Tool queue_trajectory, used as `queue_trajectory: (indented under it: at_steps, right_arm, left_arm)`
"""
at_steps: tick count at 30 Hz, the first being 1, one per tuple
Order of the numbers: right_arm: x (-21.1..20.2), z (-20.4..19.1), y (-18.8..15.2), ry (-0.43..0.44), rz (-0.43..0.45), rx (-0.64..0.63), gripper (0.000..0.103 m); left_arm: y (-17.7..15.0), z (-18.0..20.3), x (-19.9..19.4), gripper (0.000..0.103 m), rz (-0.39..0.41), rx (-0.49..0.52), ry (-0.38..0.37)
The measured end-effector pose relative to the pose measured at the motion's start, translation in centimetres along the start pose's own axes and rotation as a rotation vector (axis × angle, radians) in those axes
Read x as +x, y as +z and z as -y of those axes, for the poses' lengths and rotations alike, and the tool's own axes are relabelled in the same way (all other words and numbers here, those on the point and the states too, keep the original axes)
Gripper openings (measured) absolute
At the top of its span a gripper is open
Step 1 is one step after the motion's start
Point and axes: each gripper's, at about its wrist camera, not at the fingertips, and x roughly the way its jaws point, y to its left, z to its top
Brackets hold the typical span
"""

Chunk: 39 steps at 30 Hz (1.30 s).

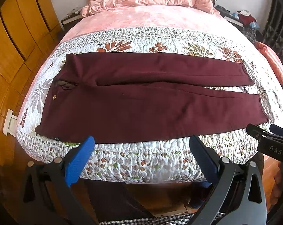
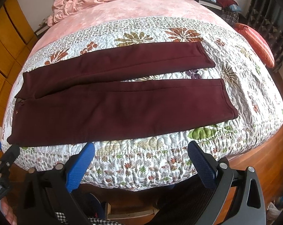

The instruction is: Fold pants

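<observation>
Maroon pants (image 1: 141, 101) lie flat, waistband detail at 9 o'clock apparently shadowed; left gripper (image 1: 141, 146) and right gripper (image 2: 141, 151) gape, empty.

Left black two-finger gripper with blue pads (image 1: 141, 150) jaws wide apart, empty; right black blue-padded gripper (image 2: 141, 155) likewise, both level, side by side.

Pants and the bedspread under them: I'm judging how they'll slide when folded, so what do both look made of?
The pants look like a thick, matte maroon knit, maybe fleece: no sheen, soft rounded edges, few wrinkles. The bedspread looks like quilted cotton with a floral print: puckered stitch lines, dull surface. Neither fibre is certain.
</observation>
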Motion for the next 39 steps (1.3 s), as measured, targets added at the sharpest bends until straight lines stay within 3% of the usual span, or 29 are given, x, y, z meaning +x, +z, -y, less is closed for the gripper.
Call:
queue_trajectory:
  at_steps: [39]
  right_arm:
    - [0.64,0.21,0.43,-0.016,0.003,0.004,0.099]
  left_arm:
    - [0.76,-0.01,-0.27,0.1,0.018,-0.01,0.007]
